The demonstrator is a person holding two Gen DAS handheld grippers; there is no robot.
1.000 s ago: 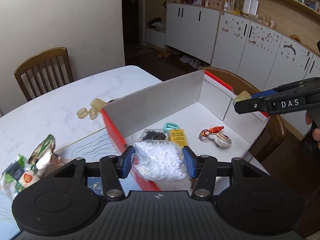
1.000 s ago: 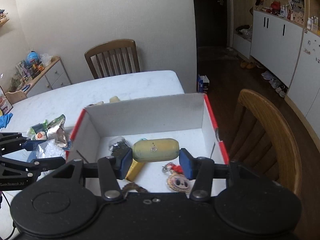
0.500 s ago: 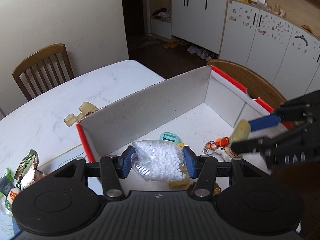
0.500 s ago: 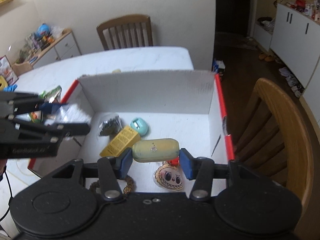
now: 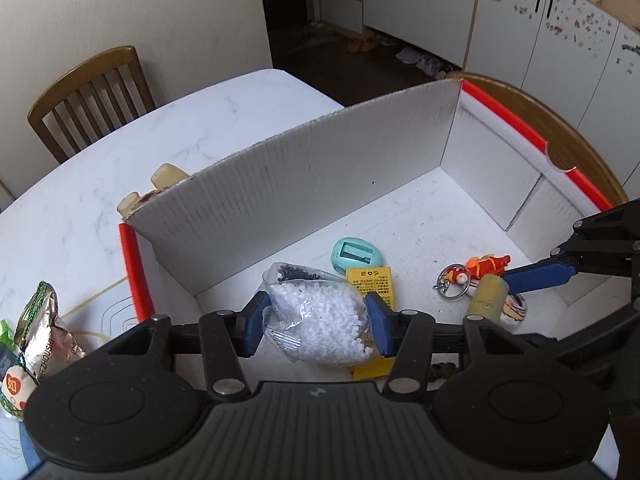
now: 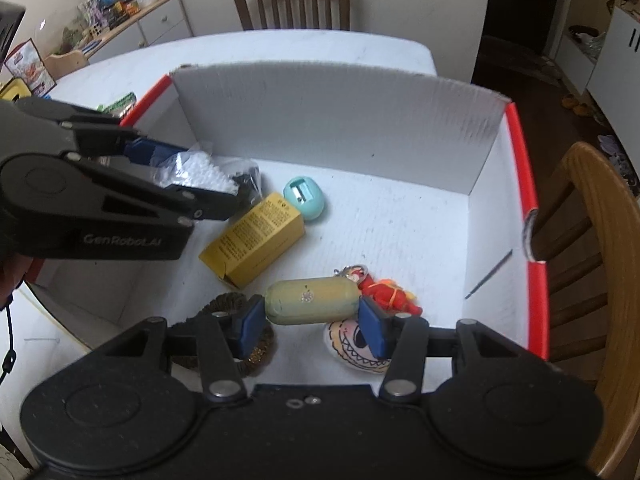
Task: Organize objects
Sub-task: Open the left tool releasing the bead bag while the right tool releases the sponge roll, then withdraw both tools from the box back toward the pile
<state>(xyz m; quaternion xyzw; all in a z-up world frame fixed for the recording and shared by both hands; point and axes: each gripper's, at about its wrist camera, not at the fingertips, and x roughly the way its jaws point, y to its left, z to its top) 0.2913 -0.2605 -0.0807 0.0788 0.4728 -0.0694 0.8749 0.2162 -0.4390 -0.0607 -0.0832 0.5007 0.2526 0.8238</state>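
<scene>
Two loads are held over the open box (image 5: 320, 184) at once. In the left gripper (image 5: 316, 330) a clear bag of white beads (image 5: 320, 326) is pinched between the blue pads, the jaws set about halfway and pressed into the bag's soft sides, so the plastic bulges out above and below the grip. It is kept just inside the near-left corner of the box, above a small bag of dark beads (image 5: 296, 271) and the near end of a yellow carton (image 5: 372, 286).

In the right gripper (image 6: 312, 316) a yellow-green capsule-shaped case (image 6: 310, 300) is clamped end to end, lying crosswise between the pads; gripped by its rounded ends, it cannot easily roll out. It is hung low over a red fish keychain (image 6: 390, 296) and a round cartoon-face charm (image 6: 354, 344), with a brown beaded bracelet (image 6: 228, 304) just beside it.

A teal oval sharpener (image 6: 304, 196) is seen already on the box floor. Both items appear ready to be let go, judging by how low they are carried. Snack packets (image 5: 40, 328) are left outside on the table (image 5: 120, 148), so the sorting looks unfinished.
</scene>
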